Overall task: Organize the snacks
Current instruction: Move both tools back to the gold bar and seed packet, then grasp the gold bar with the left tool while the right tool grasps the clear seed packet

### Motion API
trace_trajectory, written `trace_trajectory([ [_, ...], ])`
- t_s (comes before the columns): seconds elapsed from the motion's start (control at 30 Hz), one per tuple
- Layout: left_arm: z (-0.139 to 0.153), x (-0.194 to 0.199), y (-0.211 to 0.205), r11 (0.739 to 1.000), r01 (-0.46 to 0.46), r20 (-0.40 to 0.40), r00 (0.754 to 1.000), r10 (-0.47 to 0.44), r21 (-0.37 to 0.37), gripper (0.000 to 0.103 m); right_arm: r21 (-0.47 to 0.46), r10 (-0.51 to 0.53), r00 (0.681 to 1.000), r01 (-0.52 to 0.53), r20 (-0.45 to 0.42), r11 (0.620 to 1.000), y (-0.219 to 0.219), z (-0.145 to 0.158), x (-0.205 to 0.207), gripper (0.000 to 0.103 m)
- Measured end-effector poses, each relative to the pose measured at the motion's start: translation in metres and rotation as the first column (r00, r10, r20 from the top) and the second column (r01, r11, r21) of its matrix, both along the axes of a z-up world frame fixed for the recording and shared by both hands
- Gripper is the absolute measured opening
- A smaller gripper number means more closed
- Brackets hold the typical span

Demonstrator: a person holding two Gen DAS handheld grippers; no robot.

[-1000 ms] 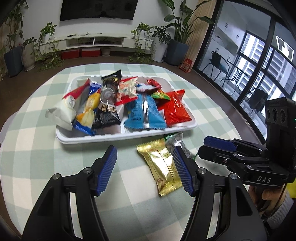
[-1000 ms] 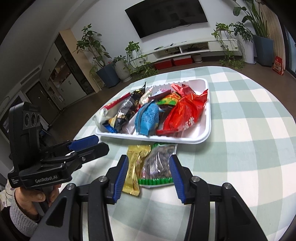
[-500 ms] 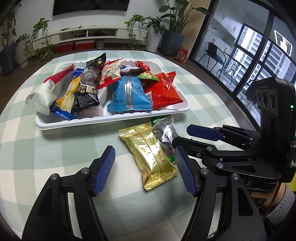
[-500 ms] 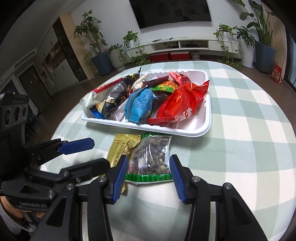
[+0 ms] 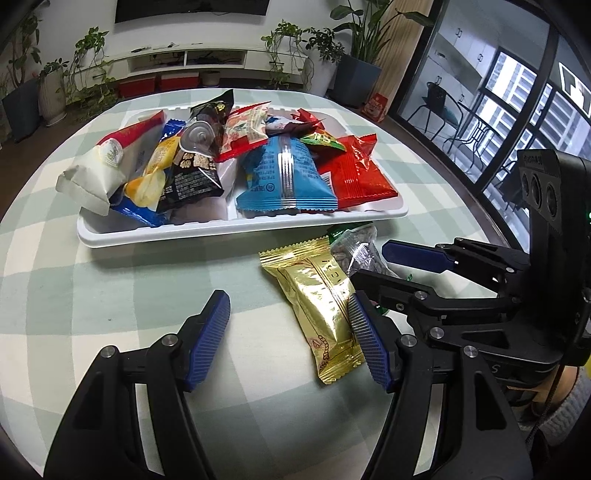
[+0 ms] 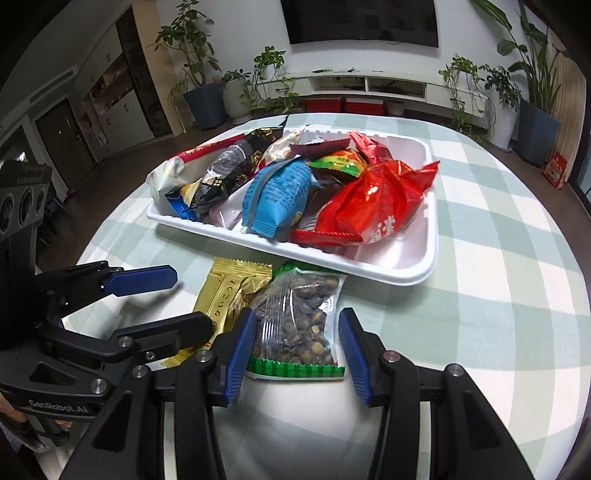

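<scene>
Checked tablecloth (image 6: pixel 480 295) — right claw (image 6: pixel 293 352) spread around nut packet (image 6: pixel 295 321), left claw (image 5: pixel 288 339) spread.

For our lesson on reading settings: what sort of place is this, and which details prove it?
Most likely a home living room: a wall-mounted TV above a low media shelf, potted plants, and a checked tablecloth under a white snack tray.

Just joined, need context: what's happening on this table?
A person with two handheld grippers is sorting snacks into a white tray. Most packets already lie in it. Two remain on the checked tablecloth: the open right gripper straddles the clear nut bag, while the open left gripper sits at the gold packet. Neither is gripped yet.
</scene>
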State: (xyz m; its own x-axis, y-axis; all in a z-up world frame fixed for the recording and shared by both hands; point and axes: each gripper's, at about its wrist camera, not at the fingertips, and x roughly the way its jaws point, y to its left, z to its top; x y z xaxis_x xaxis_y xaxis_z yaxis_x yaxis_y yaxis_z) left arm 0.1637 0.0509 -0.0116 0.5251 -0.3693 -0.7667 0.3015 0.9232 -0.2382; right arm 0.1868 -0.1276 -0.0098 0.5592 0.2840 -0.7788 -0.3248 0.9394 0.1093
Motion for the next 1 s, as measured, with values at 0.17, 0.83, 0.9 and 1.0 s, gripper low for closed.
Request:
trace_trajectory([
  [0.17, 0.0, 0.001, 0.005, 1.0, -0.01, -0.004, 1.0, 0.01, -0.005, 0.065, -0.034, 0.013, 1.0, -0.013, 0.0, 0.999, 0.005, 0.0, 0.001, 0.054],
  [0.83, -0.003, -0.003, -0.014, 1.0, 0.022, -0.011, 1.0, -0.022, 0.004, 0.069, -0.017, -0.13, 0.992, 0.13, 0.011, 0.991, -0.049, 0.001, -0.022, 0.056],
  [0.9, -0.005, -0.002, -0.019, 1.0, 0.027, -0.016, 1.0, -0.027, 0.007, 0.069, -0.005, -0.123, 0.992, 0.123, 0.017, 0.992, -0.05, 0.002, -0.024, 0.056],
  [1.0, -0.01, 0.002, -0.025, 0.999, 0.033, -0.031, 0.999, -0.033, 0.014, 0.069, -0.023, -0.098, 0.995, 0.099, 0.035, 0.995, -0.046, 0.004, -0.026, 0.056],
])
